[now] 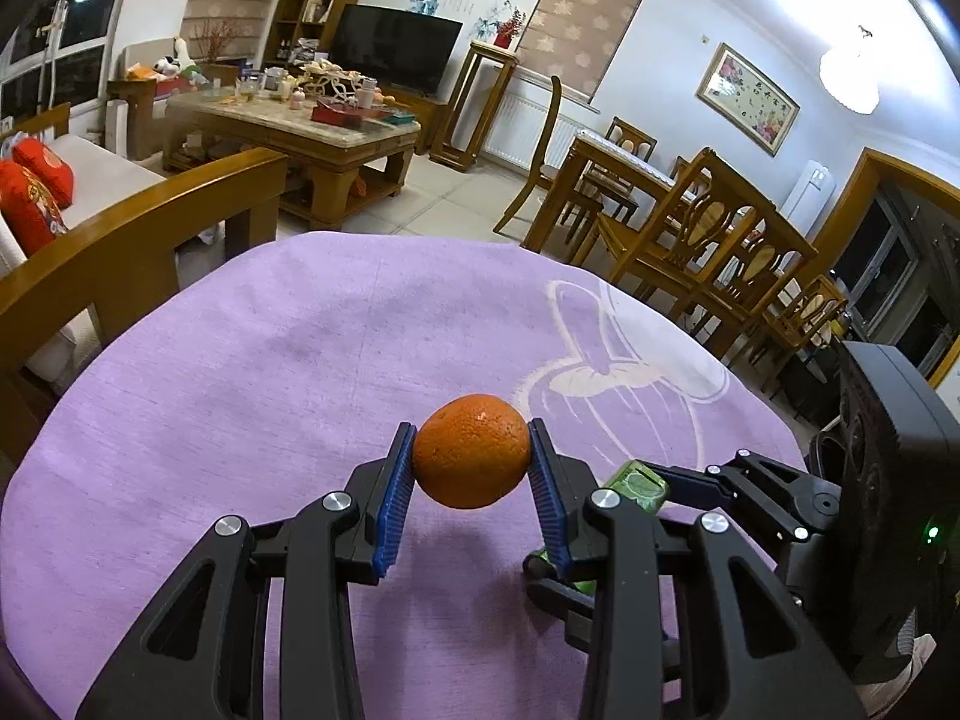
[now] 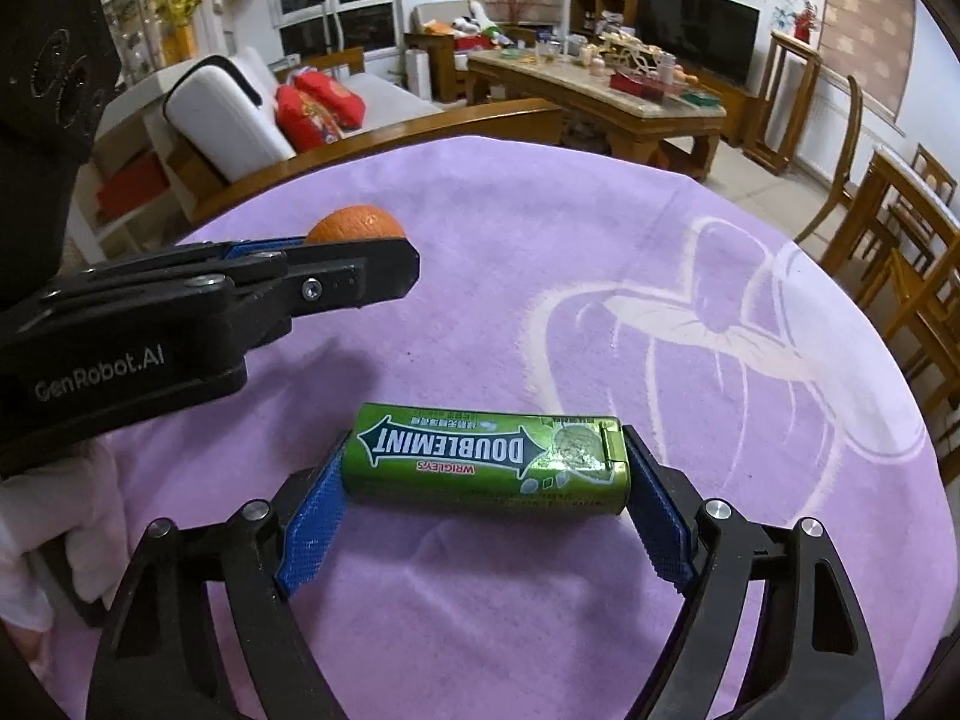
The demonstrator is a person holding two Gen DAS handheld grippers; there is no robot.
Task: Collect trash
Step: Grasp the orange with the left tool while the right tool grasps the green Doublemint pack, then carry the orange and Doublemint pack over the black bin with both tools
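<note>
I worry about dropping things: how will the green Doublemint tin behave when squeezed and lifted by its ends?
The Doublemint tin looks like rigid metal, so it probably won't crush. Its glossy surface may slip, though the right hand-held gripper has textured blue pads. It lies flat with boxy sides, so rolling seems unlikely; held only at the ends, it might pivot.

left gripper (image 1: 471,468): points downward at a slant, blue pads pressed on both sides of the orange (image 1: 471,450), which it holds above the cloth | right gripper (image 2: 483,495): just beside the left one on its right, tilted down more steeply, jaws wide, pads touching the two ends of the green gum box (image 2: 486,459)
</note>
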